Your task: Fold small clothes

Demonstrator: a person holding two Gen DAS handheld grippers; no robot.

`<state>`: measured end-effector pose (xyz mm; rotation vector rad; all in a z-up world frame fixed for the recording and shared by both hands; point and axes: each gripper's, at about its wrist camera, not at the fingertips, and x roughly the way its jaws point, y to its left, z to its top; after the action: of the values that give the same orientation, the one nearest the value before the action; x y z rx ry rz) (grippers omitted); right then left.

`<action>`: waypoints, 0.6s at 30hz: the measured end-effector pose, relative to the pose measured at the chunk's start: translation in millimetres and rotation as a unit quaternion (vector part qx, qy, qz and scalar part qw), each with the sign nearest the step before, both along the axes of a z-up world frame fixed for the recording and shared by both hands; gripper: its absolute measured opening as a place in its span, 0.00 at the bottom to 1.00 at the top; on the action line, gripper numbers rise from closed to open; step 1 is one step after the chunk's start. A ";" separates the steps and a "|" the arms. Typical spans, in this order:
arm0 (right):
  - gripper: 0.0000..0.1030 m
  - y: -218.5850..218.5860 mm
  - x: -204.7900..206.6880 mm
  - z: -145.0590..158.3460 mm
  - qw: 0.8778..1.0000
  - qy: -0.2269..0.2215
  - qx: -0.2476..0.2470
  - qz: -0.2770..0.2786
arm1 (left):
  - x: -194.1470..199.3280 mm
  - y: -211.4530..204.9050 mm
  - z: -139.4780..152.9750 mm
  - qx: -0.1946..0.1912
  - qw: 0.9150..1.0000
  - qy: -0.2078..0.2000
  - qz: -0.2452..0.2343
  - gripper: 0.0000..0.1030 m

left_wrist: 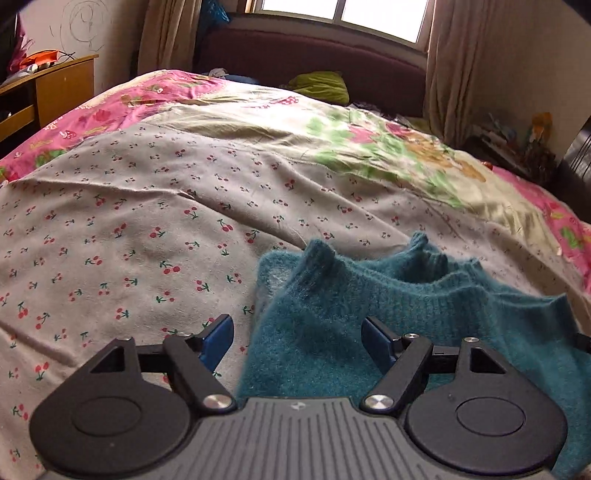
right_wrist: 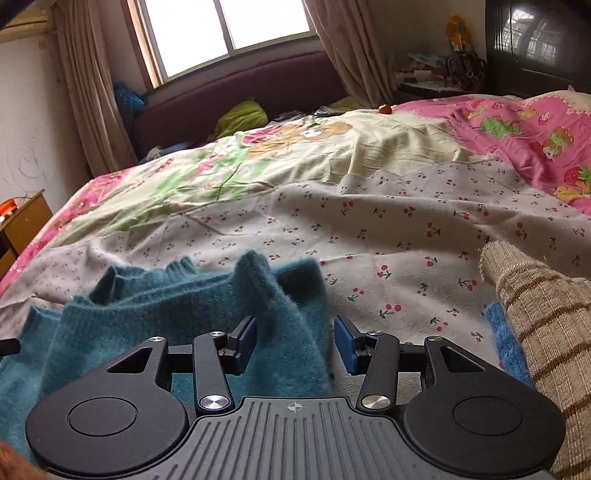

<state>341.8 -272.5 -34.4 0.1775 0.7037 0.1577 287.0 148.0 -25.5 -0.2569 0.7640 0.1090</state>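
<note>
Your left gripper (left_wrist: 297, 341) and right gripper (right_wrist: 294, 345) both stand with jaws apart over the teal sweater (left_wrist: 332, 314), which lies on the bed (left_wrist: 129, 221).

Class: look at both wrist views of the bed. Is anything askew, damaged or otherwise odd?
The teal sweater lies crumpled on the cherry-print sheet, its ribbed edges standing up in peaks rather than flat. Both grippers, left and right, are open at its edges. No damage shows.

No readable words, labels or numbers anywhere, only scribbles on the wall (left_wrist: 83, 26)
</note>
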 end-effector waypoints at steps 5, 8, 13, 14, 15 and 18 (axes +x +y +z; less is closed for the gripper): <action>0.44 -0.1 12.3 -7.9 1.000 0.013 0.007 0.017 | 8.6 -3.5 -16.3 0.004 0.999 0.029 -0.014 0.83; 0.44 6.9 13.6 -4.9 0.999 0.004 0.013 0.040 | 10.1 -2.5 -13.4 0.000 1.000 0.023 -0.014 0.83; 0.39 25.5 28.3 -8.6 0.998 0.022 -0.025 0.048 | 22.5 -0.2 -23.0 -0.008 0.999 0.045 -0.020 0.96; 0.24 26.2 28.7 -6.9 0.998 0.023 -0.023 0.046 | 23.2 3.6 -23.9 -0.019 0.999 0.047 -0.017 0.95; 0.16 25.9 27.7 -4.3 0.998 0.024 -0.014 0.047 | 21.6 6.9 -23.1 -0.031 0.998 0.045 -0.013 0.92; 0.11 26.2 20.7 4.1 0.999 0.014 -0.002 0.047 | 12.6 7.5 -15.6 -0.038 0.999 0.029 -0.017 0.67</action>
<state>362.5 -246.3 -30.3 0.1425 0.7411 0.2430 299.5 155.5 -41.1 -0.3147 0.8310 0.0548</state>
